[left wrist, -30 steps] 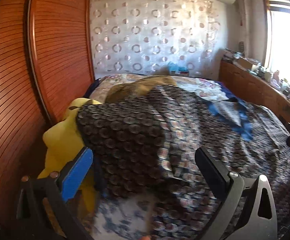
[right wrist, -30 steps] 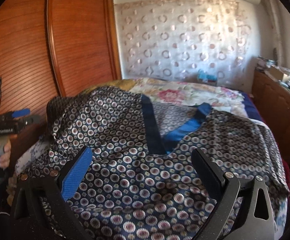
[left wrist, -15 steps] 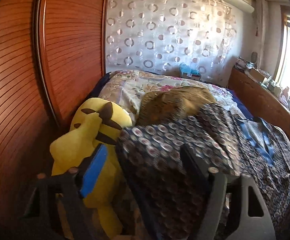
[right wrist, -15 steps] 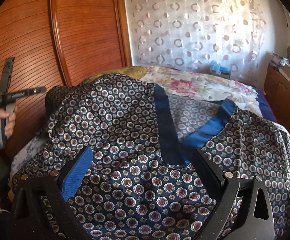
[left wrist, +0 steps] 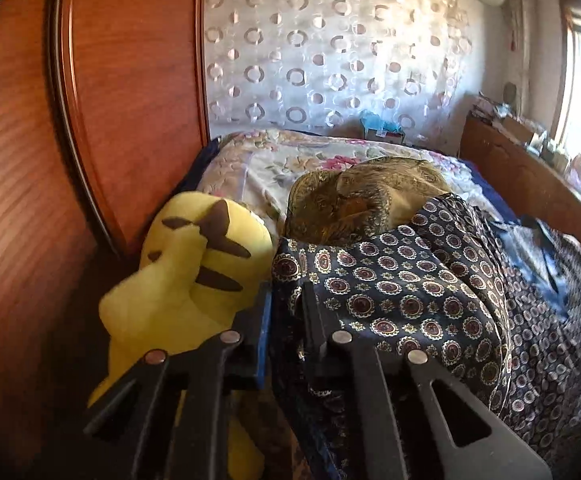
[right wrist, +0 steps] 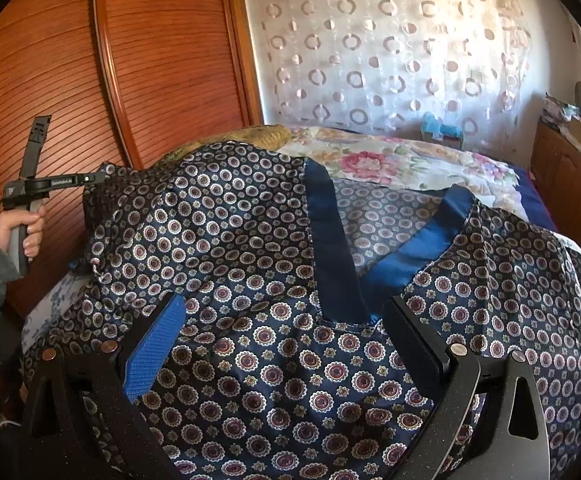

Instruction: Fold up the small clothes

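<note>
Spread across the bed [right wrist: 418,164]: a navy satin garment with medallion print and plain blue neck bands [right wrist: 250,264], neckline toward twelve o'clock, laid flat for folding. Left hand-held gripper [left wrist: 286,300] just closing, now pinched on the garment's edge at nine o'clock, likely to lift that side over the middle. Right hand-held gripper [right wrist: 286,320] spread wide, hovering at six o'clock below the neckline, gripping nothing. Beside the left pinch, touching the cloth: a yellow plush toy with brown stripes [left wrist: 194,264]; worth avoiding on the lift.
</note>
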The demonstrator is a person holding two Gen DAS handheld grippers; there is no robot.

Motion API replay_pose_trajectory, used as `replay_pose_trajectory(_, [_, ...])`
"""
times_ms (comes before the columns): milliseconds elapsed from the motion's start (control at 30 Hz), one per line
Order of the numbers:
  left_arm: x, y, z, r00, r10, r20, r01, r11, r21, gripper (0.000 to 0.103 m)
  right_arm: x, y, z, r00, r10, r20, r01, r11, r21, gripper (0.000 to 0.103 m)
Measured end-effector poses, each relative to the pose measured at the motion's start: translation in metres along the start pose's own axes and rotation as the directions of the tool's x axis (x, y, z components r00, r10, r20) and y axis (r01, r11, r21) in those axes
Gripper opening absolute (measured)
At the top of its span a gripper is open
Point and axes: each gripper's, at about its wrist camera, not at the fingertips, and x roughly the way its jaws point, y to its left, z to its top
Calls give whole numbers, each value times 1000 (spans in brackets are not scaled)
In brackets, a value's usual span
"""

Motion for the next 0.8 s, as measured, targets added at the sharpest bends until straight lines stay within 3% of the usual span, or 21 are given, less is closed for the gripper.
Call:
replay_pose_trajectory(367, [-25, -11, 19, 998, 40, 57, -45, 996, 73, 8, -4, -3, -4, 1000, 2, 11, -2, 1000, 12, 100])
replay_pose_trajectory(767, [-14, -15, 30, 995, 81, 52, -87, 988, 129, 8, -8, -7, -8, 1000, 3, 22, -3, 1000, 29, 100])
replay_pose_trajectory(800, [-15, -14, 31, 995, 85, 52, -91, 988, 128, 12, -8, -7, -8, 1000, 3, 22, -3, 1000, 31, 100])
